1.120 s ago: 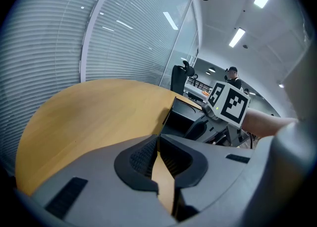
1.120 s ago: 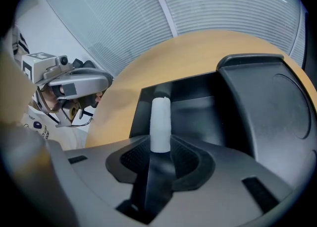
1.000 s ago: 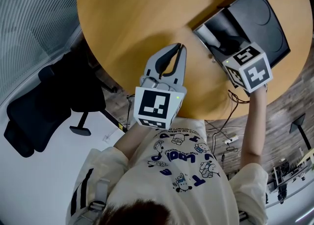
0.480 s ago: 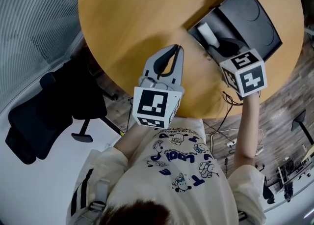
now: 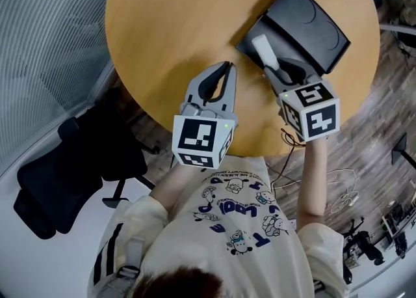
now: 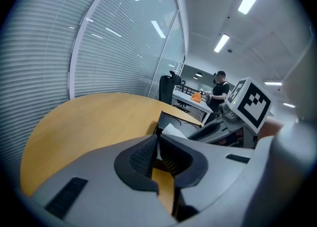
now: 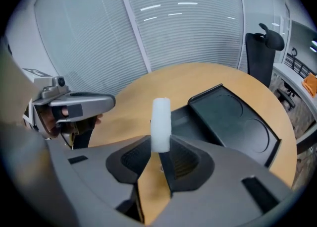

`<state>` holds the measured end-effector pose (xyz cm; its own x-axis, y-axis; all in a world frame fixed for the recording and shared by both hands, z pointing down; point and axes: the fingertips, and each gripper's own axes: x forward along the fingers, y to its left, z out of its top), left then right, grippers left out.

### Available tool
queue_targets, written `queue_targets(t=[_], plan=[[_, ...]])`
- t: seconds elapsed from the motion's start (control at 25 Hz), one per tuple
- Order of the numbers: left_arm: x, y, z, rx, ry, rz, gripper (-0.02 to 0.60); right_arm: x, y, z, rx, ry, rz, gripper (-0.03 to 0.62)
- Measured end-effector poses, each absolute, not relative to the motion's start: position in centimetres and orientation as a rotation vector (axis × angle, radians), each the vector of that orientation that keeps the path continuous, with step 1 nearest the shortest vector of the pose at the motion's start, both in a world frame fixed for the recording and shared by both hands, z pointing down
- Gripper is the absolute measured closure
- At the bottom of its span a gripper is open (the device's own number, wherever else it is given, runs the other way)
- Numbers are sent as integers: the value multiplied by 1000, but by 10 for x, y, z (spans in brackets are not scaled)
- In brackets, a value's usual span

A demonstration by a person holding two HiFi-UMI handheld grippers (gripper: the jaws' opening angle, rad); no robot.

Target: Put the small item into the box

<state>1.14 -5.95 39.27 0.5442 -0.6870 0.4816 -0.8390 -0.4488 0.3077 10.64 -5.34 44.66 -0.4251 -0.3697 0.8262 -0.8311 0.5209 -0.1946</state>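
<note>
A black box (image 5: 250,30) lies open on the round wooden table (image 5: 169,23), its lid (image 5: 311,22) folded back to the right. My right gripper (image 5: 272,69) is shut on a small white item (image 5: 262,49) and holds it over the box's tray. In the right gripper view the white item (image 7: 161,122) stands upright between the pads, with the box (image 7: 193,117) and its lid (image 7: 237,122) behind it. My left gripper (image 5: 227,69) hovers over the table's near edge, left of the box, shut with nothing in it. The left gripper view shows its pads (image 6: 143,154) together.
A black office chair (image 5: 71,166) stands on the floor at the left, beside the table. Cables (image 5: 341,189) lie on the wooden floor at the right. A slatted glass wall (image 7: 163,18) curves behind the table. A person (image 6: 218,89) stands far off at a desk.
My right gripper has drawn back a little toward the table's near edge with the white item, which now shows in full over the tray. The left gripper has hardly moved.
</note>
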Motion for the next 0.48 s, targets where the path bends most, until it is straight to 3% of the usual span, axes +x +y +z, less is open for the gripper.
queue_targets(t=[0.48], plan=[[23, -52, 338, 2418, -1179, 329, 552, 105, -29, 386, 1296, -2071, 828, 461]])
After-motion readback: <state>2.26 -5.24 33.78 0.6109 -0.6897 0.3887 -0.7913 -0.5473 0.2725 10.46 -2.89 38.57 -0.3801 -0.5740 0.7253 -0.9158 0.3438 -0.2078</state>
